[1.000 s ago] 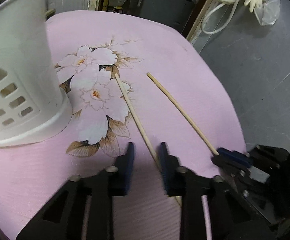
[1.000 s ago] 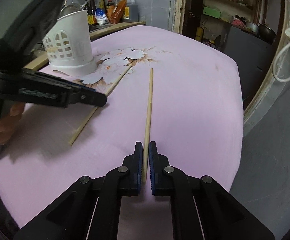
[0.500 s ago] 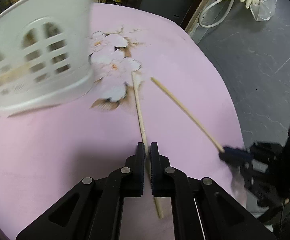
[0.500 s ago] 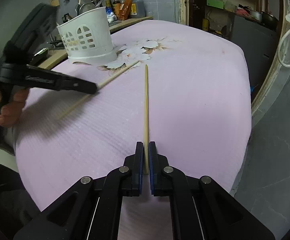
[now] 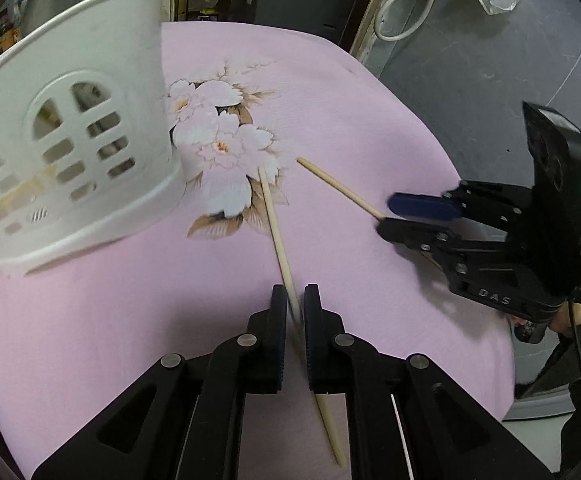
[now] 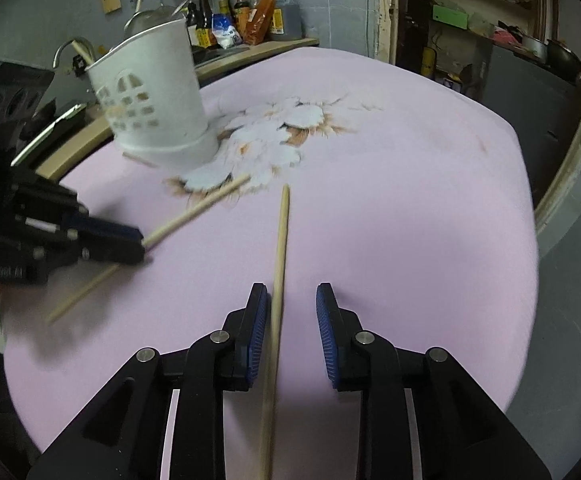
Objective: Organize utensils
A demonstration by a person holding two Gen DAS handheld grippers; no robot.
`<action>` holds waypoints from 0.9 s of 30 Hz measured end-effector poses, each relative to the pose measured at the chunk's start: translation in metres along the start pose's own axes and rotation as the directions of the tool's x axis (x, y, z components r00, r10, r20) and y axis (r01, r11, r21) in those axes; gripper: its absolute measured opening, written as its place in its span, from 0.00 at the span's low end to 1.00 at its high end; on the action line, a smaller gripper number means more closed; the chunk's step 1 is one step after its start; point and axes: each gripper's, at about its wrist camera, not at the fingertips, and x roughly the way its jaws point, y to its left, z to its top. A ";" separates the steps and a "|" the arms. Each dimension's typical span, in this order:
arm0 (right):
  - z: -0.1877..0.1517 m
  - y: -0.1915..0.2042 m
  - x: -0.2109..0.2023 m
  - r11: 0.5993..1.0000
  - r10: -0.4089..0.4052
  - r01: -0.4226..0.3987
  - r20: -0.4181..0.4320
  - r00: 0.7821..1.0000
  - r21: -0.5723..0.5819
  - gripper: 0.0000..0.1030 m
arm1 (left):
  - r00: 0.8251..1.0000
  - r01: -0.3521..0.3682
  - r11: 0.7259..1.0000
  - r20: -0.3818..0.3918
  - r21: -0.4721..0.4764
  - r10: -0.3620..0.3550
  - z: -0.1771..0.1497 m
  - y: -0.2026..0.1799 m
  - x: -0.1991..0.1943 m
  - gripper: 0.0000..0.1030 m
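Two wooden chopsticks lie on the pink flowered tablecloth [image 6: 410, 200]. My left gripper [image 5: 295, 308] is shut on one chopstick [image 5: 274, 224] near its thin end, its jaws easing open a little. In the right wrist view, this left gripper [image 6: 140, 242] grips that chopstick [image 6: 202, 204] at the left. My right gripper [image 6: 292, 304] has its jaws opening wide. The second chopstick [image 6: 280, 232] lies between them beside the left pad, not pressed. The white slotted utensil holder [image 6: 154, 92] stands at the back left, with one stick in it.
The holder [image 5: 70, 140] looms close at the left of the left wrist view. My right gripper [image 5: 386, 212] and a person's sleeve [image 5: 578, 320] are at the right. Bottles [image 6: 246, 12] line a shelf behind the table. Grey floor [image 5: 470, 60] drops off past the table's right edge.
My left gripper closed on its chopstick. My right gripper slid forward along the second chopstick and its jaws came apart, letting go of it.
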 end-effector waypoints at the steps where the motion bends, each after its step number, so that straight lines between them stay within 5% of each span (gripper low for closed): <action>1: 0.005 -0.002 0.005 1.000 0.009 -0.009 0.007 1.000 0.002 0.23 | 1.000 -0.001 1.000 0.000 -0.001 0.001 0.002 0.001 0.002 0.07; 11: 0.019 0.004 0.021 1.000 -0.006 0.006 0.007 1.000 -0.011 0.23 | 1.000 0.011 1.000 0.025 0.004 -0.011 0.008 0.005 0.020 0.07; 18: 0.029 0.009 0.027 0.999 -0.035 0.034 -0.033 0.999 -0.033 0.22 | 0.999 -0.009 0.999 -0.033 0.042 0.010 0.020 -0.001 0.028 0.07; 21: 0.034 0.007 0.030 1.000 -0.002 0.002 -0.057 0.998 -0.014 0.09 | 0.999 -0.003 1.000 -0.054 0.031 0.004 0.022 0.000 0.027 0.06; 27: 0.033 0.006 0.025 0.998 0.043 -0.042 -0.017 0.999 0.047 0.03 | 0.999 0.028 0.999 0.023 -0.022 -0.027 0.005 0.008 0.006 0.02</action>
